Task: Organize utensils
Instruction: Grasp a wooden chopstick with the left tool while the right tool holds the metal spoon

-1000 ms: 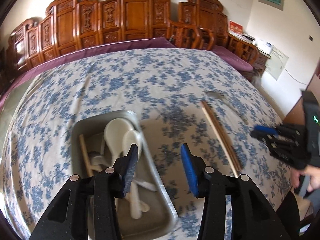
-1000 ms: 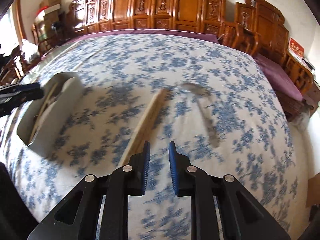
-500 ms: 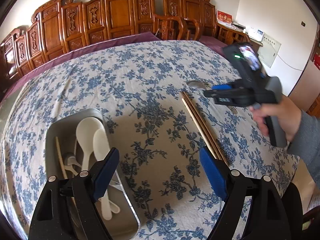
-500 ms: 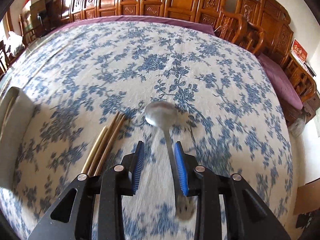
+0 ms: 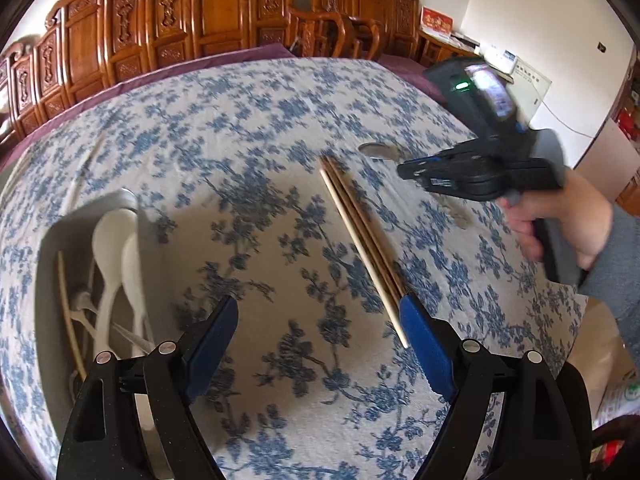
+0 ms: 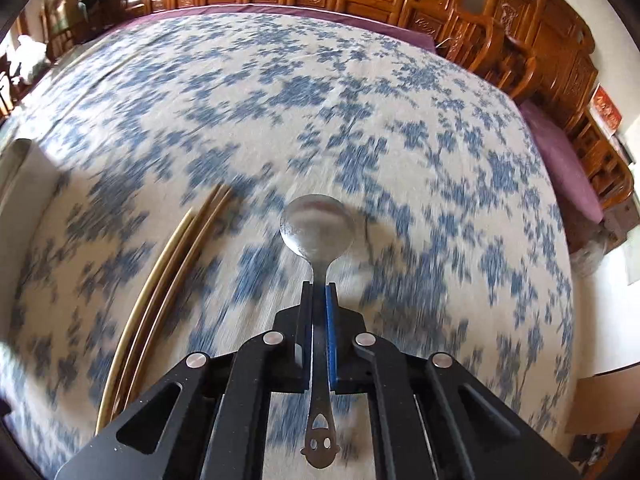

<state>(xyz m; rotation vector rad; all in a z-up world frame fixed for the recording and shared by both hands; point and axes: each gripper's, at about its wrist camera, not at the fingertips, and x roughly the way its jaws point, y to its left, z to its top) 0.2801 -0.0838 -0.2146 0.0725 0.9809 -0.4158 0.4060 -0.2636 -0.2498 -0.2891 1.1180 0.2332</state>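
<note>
A metal spoon [image 6: 318,226] lies on the blue-flowered tablecloth, and my right gripper [image 6: 319,292] is shut on its handle, the bowl pointing away. The left wrist view shows that same right gripper [image 5: 404,170] held by a hand, with the spoon's bowl [image 5: 378,151] beyond it. Wooden chopsticks [image 5: 362,232] lie side by side in the middle of the table, also chopsticks [image 6: 160,280] left of the spoon. My left gripper [image 5: 320,320] stands wide open above the cloth, nothing between its fingers, its right finger [image 5: 424,344] near the chopsticks' near end. A metal tray [image 5: 48,280] at the left holds white spoons [image 5: 114,236] and other utensils.
Carved wooden chairs [image 5: 224,12] ring the far side of the round table [image 6: 280,80]. A purple cloth edge [image 6: 560,164] shows under the flowered one. The tray's rim [image 6: 14,160] sits at the far left of the right wrist view.
My right gripper came over the spoon and shut on its handle. My left gripper opened wide and shifted right from the tray toward the chopsticks.
</note>
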